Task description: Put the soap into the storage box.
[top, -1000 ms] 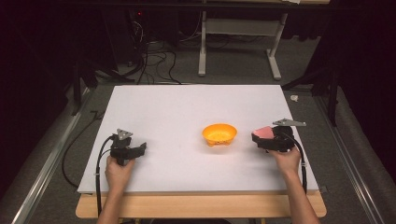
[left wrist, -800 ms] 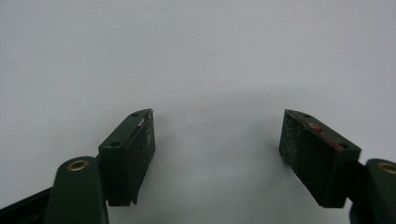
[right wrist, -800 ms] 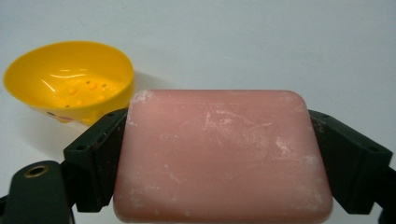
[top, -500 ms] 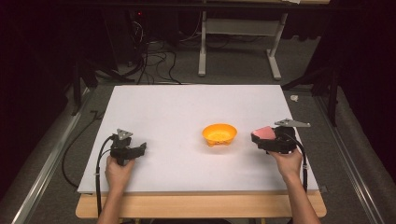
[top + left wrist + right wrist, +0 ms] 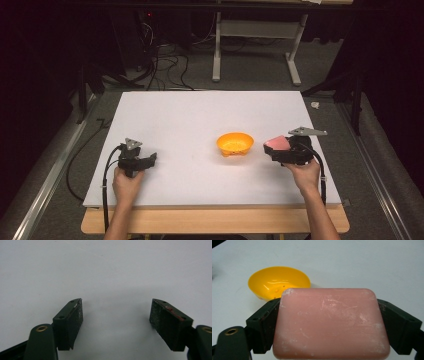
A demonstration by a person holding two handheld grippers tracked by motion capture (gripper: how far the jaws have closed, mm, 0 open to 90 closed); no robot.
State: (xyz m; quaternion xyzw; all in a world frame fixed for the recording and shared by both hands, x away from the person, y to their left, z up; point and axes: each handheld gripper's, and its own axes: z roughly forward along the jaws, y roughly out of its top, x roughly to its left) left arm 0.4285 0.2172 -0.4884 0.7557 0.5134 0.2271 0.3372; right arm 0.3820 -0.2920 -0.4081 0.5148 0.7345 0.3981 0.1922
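We list: right tool [image 5: 329, 325] clamped on pink soap bar [image 5: 330, 325], orange bowl [image 5: 278, 282] at its eleven o'clock; left tool [image 5: 116, 315] jaws apart over white surface [image 5: 105, 267].

I see lab recording bay: white-topped desk [image 5: 200, 120], black curtains [image 5: 395, 75], cable tangle [image 5: 160, 65] on grey floor [image 5: 250, 75], metal frame stand [image 5: 295, 55].

A: High view is looking down and forward from above the person's side, far off, covering the whole white table [image 5: 200, 115].

B: Both gripper views are riding low, close; the right one is sharing the orange bowl [image 5: 278, 281] with it.
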